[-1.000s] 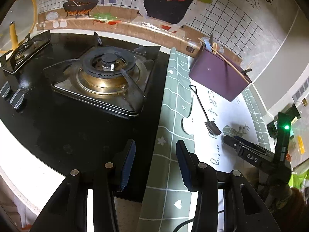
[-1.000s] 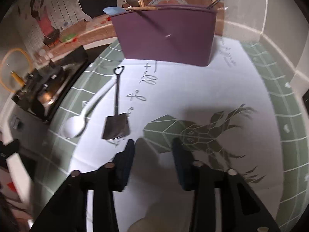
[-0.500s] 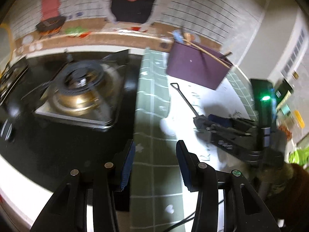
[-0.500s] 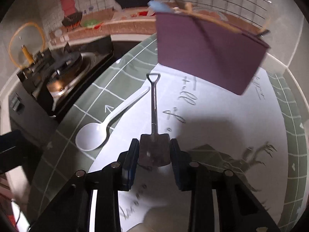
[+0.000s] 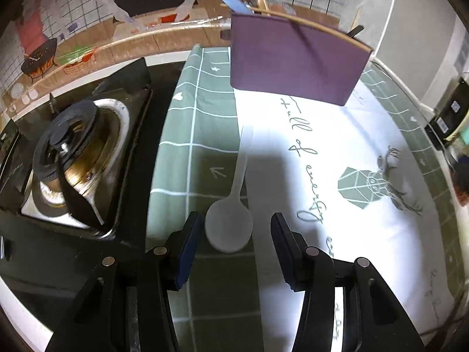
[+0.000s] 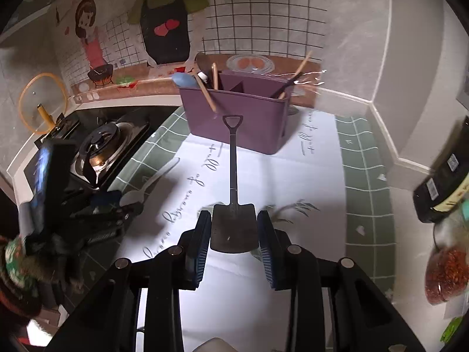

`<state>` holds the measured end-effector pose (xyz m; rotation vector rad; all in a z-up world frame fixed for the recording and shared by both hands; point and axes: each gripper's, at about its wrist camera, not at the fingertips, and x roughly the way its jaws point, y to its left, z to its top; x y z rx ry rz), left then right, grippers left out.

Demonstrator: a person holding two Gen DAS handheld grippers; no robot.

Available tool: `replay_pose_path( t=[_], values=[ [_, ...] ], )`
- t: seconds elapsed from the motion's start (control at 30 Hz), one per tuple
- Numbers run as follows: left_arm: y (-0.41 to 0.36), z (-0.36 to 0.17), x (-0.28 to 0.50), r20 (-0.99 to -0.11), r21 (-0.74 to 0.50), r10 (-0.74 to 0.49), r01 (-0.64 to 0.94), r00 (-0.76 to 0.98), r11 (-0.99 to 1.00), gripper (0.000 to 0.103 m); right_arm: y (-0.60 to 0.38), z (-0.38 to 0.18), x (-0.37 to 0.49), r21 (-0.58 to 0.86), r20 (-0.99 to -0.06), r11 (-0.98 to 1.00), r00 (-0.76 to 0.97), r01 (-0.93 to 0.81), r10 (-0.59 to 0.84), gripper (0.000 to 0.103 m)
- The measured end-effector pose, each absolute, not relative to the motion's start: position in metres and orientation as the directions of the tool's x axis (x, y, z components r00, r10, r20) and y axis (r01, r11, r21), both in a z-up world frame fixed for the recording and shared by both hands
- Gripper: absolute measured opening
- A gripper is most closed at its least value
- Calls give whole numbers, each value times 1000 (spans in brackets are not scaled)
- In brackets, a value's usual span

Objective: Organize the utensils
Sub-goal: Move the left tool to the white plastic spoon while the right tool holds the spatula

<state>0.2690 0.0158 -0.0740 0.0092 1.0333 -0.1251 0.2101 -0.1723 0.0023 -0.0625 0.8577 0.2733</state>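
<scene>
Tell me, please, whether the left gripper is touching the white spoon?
Apart. The left wrist view shows the left gripper with jaws wide open around the white spoon bowl, green cloth visible on both sides.

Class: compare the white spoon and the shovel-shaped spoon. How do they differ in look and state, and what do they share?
The white spoon has a round bowl; the shovel-shaped spoon is dark with a flat squarish blade. The former lies on the tablecloth between the open left gripper; the latter is clamped by the right gripper. Both have long handles.

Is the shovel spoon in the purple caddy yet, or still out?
Out. The right hand-held gripper clamps the shovel spoon by its blade, short of the purple caddy.
</scene>
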Motion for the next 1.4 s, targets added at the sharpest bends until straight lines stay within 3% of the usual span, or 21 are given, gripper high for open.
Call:
replay_pose_path(
  t=[0.3, 0.43, 0.93, 1.4],
  values=[
    [16, -79, 276, -858, -43, -72, 68, 508, 997, 48, -194, -33, 197, 61, -810, 969, 556, -239, 188, 30],
    [12, -80, 276, -856, 6, -25, 60, 516, 998, 35, -194, -46, 197, 46, -826, 967, 535, -249, 177, 30],
    [18, -15, 226, -776, -171, -199, 105, 599, 980, 35, -215, -84, 196, 127, -868, 962, 442, -241, 225, 30],
    [25, -20, 206, -791, -200, -206, 76, 576, 977, 35, -218, -79, 177, 45, -849, 968, 502, -246, 167, 30]
  ],
)
